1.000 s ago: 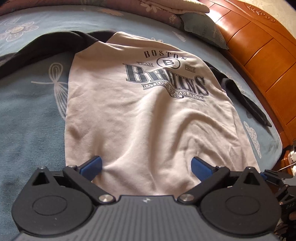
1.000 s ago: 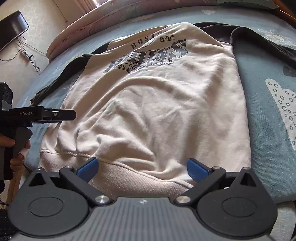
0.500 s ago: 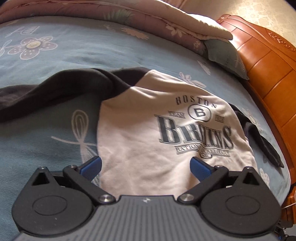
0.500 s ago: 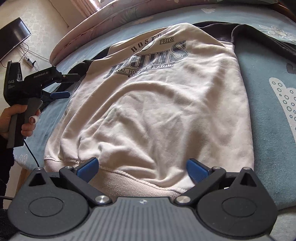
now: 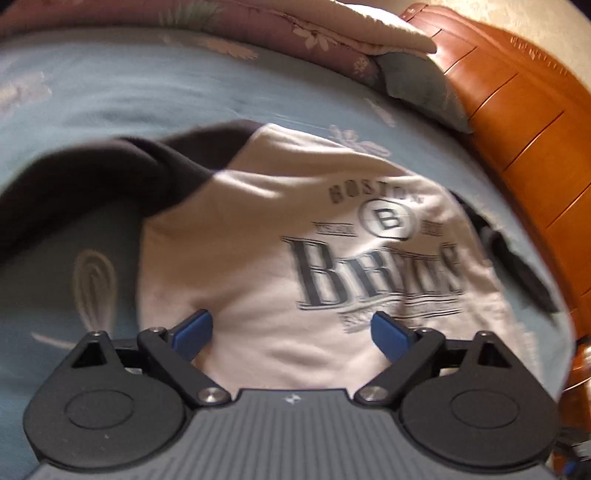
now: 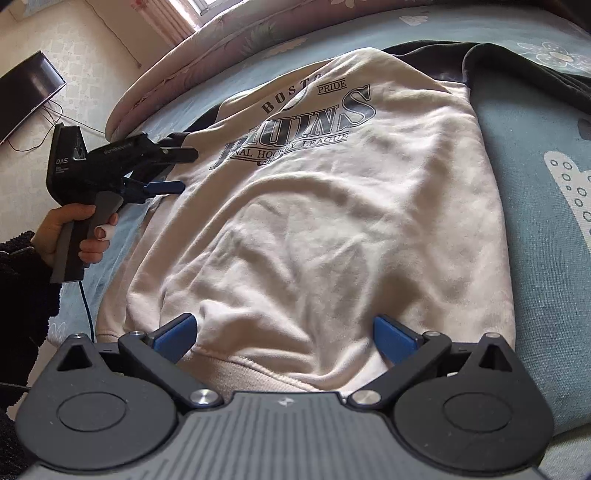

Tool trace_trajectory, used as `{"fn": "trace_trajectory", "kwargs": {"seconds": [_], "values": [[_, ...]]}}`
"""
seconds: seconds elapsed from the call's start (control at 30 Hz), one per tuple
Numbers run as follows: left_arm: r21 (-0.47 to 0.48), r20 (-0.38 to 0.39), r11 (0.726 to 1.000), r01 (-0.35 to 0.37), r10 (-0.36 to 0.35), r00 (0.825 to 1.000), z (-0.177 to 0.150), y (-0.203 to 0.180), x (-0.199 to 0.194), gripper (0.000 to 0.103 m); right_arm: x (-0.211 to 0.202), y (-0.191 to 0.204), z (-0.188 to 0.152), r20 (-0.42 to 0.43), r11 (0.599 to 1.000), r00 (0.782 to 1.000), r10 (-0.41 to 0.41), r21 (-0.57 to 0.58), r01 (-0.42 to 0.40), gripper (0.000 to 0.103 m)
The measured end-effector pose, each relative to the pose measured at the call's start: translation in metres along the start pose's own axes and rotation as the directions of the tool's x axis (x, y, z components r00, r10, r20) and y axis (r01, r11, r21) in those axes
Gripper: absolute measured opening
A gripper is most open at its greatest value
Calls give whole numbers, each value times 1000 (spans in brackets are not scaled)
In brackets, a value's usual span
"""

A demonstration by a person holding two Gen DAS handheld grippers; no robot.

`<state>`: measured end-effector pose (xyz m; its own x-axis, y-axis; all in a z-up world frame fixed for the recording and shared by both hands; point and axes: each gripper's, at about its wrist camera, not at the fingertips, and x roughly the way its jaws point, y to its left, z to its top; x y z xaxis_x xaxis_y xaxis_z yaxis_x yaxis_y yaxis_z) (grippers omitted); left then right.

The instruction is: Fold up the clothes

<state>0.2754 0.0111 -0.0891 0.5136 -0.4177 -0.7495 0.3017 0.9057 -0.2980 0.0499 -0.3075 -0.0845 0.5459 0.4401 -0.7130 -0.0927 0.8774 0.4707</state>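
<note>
A cream sweatshirt with a dark "Boston Bruins" print and black sleeves lies flat, front up, on the blue bedsheet. My left gripper hovers over its chest beside the print. Its jaws are closing, and the blue pads press on nothing. In the right wrist view the left gripper is held by a hand at the shirt's left edge, near the sleeve seam. My right gripper stands open over the ribbed hem, holding nothing.
A wooden headboard runs along the right of the left wrist view. A folded quilt and a pillow lie at the bed's far end. A dark screen hangs on the wall, with a cable below it.
The left gripper has moved from the hem up along the shirt's side to the chest and sleeve seam, and its jaws have narrowed a little. The right gripper has stayed over the hem.
</note>
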Motion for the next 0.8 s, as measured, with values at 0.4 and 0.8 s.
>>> {"fn": "trace_trajectory", "kwargs": {"seconds": [0.4,0.8], "values": [[147,-10,988,-39,41,999,4,-26,-8,86,-1,1,0,3,1000,1000,5,0,-5,103],[99,55,964,-248,244,968,-26,-23,-76,89,49,99,68,-29,911,995,98,-399,-102,103]]}}
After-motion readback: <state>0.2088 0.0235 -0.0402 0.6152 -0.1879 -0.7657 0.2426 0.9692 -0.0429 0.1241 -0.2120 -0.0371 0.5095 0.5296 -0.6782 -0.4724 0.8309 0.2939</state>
